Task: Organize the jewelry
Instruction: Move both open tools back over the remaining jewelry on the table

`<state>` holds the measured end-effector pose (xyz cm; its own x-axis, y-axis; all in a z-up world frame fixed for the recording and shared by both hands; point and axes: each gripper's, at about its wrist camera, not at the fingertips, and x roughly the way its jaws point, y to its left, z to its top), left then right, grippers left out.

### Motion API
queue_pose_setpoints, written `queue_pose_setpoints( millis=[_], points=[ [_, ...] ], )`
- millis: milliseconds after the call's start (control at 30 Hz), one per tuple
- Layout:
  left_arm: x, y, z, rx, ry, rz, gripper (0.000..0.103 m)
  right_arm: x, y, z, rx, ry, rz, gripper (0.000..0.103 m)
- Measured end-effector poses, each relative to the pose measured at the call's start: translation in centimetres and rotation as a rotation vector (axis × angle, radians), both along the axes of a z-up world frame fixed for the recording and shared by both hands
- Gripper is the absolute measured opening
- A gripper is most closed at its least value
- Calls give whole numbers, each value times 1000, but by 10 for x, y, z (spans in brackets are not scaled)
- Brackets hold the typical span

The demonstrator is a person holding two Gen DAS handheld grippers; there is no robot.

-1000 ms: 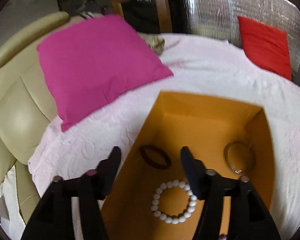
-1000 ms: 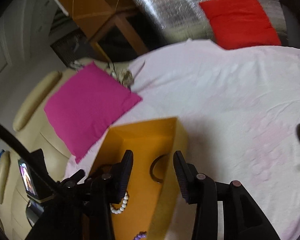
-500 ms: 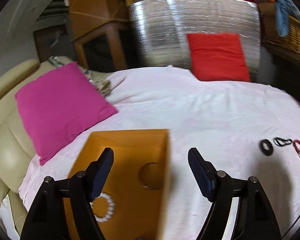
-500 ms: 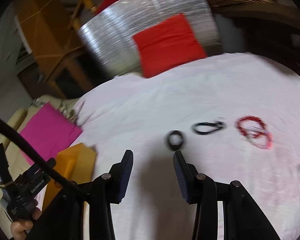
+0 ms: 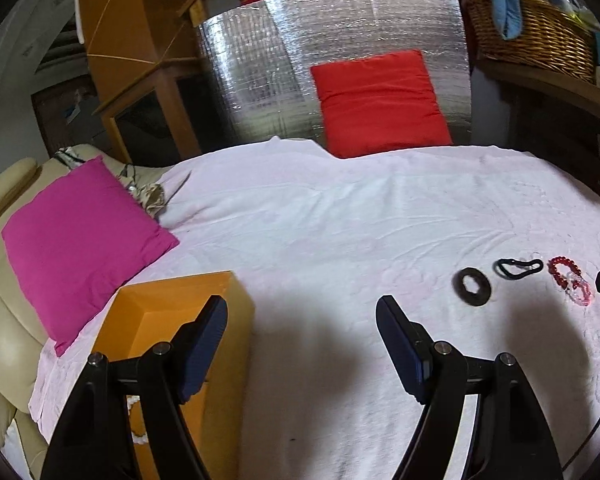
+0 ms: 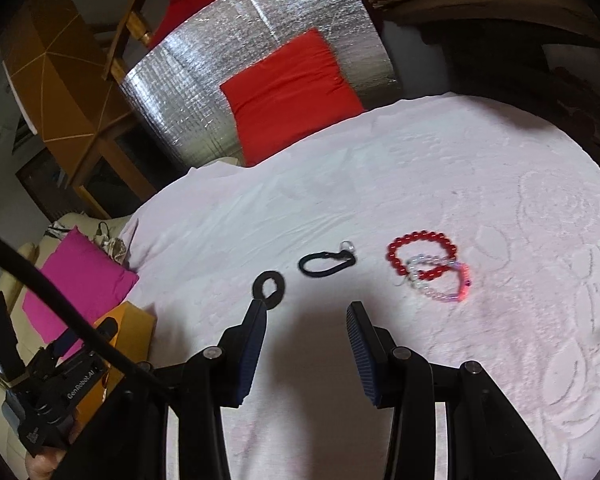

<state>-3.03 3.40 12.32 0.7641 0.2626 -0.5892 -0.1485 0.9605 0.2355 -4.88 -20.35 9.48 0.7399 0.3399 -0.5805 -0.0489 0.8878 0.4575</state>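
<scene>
**Loose pieces on the bed, both claws released**

Right claw (image 6: 306, 330) empty, jaws apart; left claw (image 5: 300, 336) likewise, beside box (image 5: 172, 308). Nearest: black ring (image 6: 269, 288), probably soft, light; pinch its band. Beyond: black loop (image 6: 326, 262), floppy. Farthest: bead bracelets (image 6: 428, 266), slippery, tangled.

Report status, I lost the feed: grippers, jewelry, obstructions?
Both grippers open, empty: left, right. Black ring, black cord, red beads on blanket, outside orange box. Nothing blocking.
</scene>
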Motion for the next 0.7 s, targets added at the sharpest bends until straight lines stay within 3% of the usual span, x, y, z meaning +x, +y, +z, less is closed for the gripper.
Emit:
queue_pose_setpoints(
  millis=[500, 567, 700],
  points=[
    [14, -32, -9, -11, 30, -58, 77, 1, -47, -1, -1, 12, -54, 46],
    [18, -37, -15, -24, 62, -80, 77, 3, -56, -3, -4, 22, -67, 46],
    [34, -42, -42, -92, 210, -130, 77, 12, -80, -13, -10, 62, -107, 46]
  ],
)
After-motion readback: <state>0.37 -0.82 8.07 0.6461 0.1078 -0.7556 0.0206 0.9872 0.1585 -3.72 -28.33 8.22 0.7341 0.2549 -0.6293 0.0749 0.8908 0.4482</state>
